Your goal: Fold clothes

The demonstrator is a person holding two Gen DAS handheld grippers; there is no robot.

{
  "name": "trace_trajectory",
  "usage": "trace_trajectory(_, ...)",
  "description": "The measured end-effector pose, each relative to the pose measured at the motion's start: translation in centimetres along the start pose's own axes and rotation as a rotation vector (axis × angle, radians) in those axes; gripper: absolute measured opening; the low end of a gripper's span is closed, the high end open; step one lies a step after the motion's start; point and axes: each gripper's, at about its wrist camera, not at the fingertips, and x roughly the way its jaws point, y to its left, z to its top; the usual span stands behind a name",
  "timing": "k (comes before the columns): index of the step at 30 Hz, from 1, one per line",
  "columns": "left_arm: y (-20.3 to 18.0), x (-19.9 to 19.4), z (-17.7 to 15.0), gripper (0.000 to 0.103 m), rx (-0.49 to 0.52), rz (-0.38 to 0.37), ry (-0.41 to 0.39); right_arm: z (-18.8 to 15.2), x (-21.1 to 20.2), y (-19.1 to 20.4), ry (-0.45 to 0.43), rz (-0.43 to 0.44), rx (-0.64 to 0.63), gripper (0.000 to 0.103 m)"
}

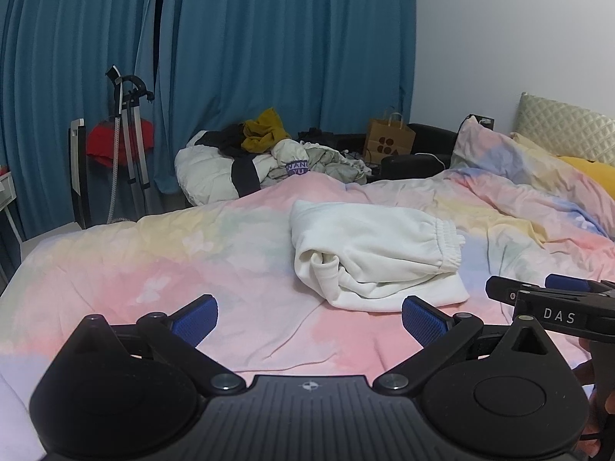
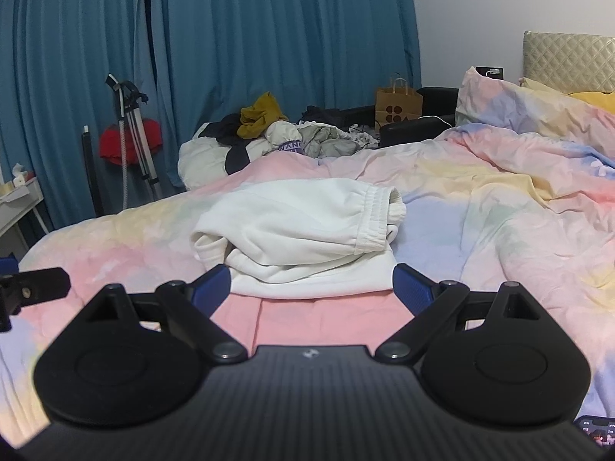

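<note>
White sweatpants (image 1: 376, 253) lie folded in a bundle on the pastel duvet (image 1: 153, 269), elastic waistband to the right. They also show in the right wrist view (image 2: 300, 238). My left gripper (image 1: 309, 319) is open and empty, held above the duvet a little short and left of the bundle. My right gripper (image 2: 311, 288) is open and empty, its blue pads (image 2: 413, 288) just before the bundle's near edge. The right gripper also shows at the right edge of the left wrist view (image 1: 553, 299).
A heap of unfolded clothes (image 1: 269, 161) lies at the bed's far side, with a brown paper bag (image 1: 390, 138) and a black chair (image 1: 415, 161) beyond. Pillows (image 1: 557, 153) lie right. Blue curtains, a garment steamer (image 1: 130, 134) and a white desk (image 2: 19, 199) stand left.
</note>
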Motion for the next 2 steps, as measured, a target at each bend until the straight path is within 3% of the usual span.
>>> trace_trajectory(2,0.00,-0.03,0.00,0.103,0.000,-0.004,0.000,0.01,0.04,-0.02,0.000,0.000,-0.002,0.093)
